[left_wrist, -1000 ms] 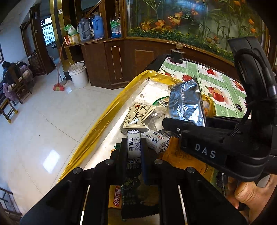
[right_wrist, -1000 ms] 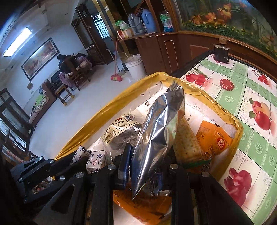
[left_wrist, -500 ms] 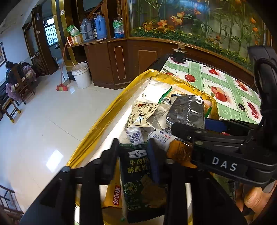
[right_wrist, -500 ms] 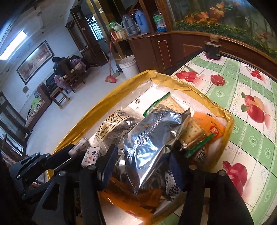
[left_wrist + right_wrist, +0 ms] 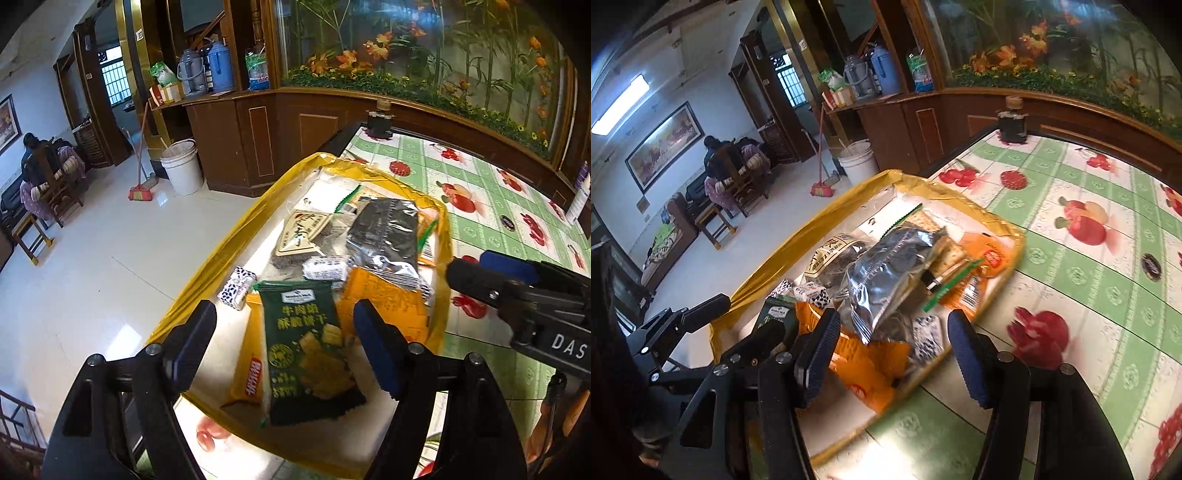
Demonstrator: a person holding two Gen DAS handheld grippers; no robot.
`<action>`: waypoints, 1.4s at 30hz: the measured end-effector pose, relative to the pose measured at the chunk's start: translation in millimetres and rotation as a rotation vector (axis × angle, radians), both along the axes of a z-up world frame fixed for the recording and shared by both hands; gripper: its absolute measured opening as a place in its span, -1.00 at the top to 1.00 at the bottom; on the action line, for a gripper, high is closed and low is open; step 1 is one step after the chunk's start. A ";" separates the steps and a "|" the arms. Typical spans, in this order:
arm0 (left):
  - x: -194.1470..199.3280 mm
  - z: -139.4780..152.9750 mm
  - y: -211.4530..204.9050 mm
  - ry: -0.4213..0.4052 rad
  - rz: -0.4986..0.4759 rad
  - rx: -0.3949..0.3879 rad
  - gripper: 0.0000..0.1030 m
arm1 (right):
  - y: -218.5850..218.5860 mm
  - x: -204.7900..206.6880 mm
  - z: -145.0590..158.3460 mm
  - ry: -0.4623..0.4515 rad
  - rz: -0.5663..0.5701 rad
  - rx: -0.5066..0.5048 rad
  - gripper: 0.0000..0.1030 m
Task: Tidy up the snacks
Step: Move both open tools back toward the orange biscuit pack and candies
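Observation:
A yellow tray at the table's left edge holds a pile of snacks. My left gripper hovers over its near end with its jaws opening. A green cracker packet lies flat between them, and neither pad touches it. Two blue-and-white milk candies rest just beyond. My right gripper is also opening, above an orange packet and gripping nothing. The silver foil packet lies loose on the pile ahead of it. The right gripper's finger shows at the right of the left wrist view.
The table wears a green fruit-print cloth, with a dark jar at its far end. Wooden cabinets stand behind. To the tray's left the table ends above a tiled floor with a white bucket, a broom, and a seated person far off.
Both grippers opened and drew back. The left one let go of a milk candy, the right one released the silver packet, which dropped flat onto the pile.

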State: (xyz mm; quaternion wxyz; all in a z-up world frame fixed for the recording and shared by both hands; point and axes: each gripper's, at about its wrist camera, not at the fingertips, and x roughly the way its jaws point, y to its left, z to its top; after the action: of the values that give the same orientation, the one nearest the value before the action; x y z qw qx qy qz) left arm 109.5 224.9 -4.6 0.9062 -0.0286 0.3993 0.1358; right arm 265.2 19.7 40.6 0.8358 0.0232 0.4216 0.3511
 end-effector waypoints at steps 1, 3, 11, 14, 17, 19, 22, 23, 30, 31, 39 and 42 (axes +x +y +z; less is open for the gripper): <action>-1.8 1.2 -3.7 -0.002 -0.006 -0.002 -0.50 | -8.4 -3.4 1.0 -0.002 -0.011 0.006 -0.22; -5.4 3.7 -11.7 -0.006 -0.022 -0.008 -0.49 | -24.6 -10.0 2.0 -0.004 -0.031 0.014 -0.22; -18.0 10.6 -64.6 -0.009 -0.129 0.014 -0.49 | -102.4 -40.8 0.0 -0.015 -0.119 0.018 -0.26; -22.3 11.2 -85.1 -0.005 -0.170 0.023 -0.49 | -133.0 -51.8 -1.6 -0.020 -0.157 0.020 -0.32; -25.7 11.0 -104.8 0.001 -0.209 0.034 -0.49 | -164.3 -62.3 -4.4 -0.023 -0.199 0.014 -0.35; -28.0 11.0 -116.1 0.003 -0.228 0.047 -0.49 | -181.2 -66.9 -7.2 -0.022 -0.225 0.007 -0.35; -32.4 11.4 -131.0 0.004 -0.255 0.056 -0.49 | -207.9 -72.7 -13.0 -0.013 -0.273 0.013 -0.35; -33.1 11.7 -135.5 0.005 -0.262 0.059 -0.49 | -215.0 -74.4 -14.3 -0.010 -0.285 0.016 -0.35; -37.2 10.9 -160.5 0.011 -0.300 0.055 -0.49 | -263.0 -94.0 -19.9 -0.021 -0.347 0.001 -0.36; -37.2 9.6 -163.5 0.015 -0.306 0.050 -0.49 | -271.2 -96.2 -21.2 -0.021 -0.355 -0.004 -0.37; -35.2 2.4 -197.6 0.054 -0.372 0.037 -0.49 | -326.8 -102.9 -28.2 -0.063 -0.368 -0.052 -0.47; -35.0 -1.1 -206.9 0.076 -0.392 0.014 -0.49 | -345.8 -96.3 -28.8 -0.080 -0.362 -0.059 -0.48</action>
State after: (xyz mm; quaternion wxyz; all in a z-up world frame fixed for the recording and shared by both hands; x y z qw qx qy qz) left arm 74.5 18.0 -5.7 0.8998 0.0612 0.4301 -0.0396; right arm 169.0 -326.1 11.8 0.9017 0.0604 0.3871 0.1831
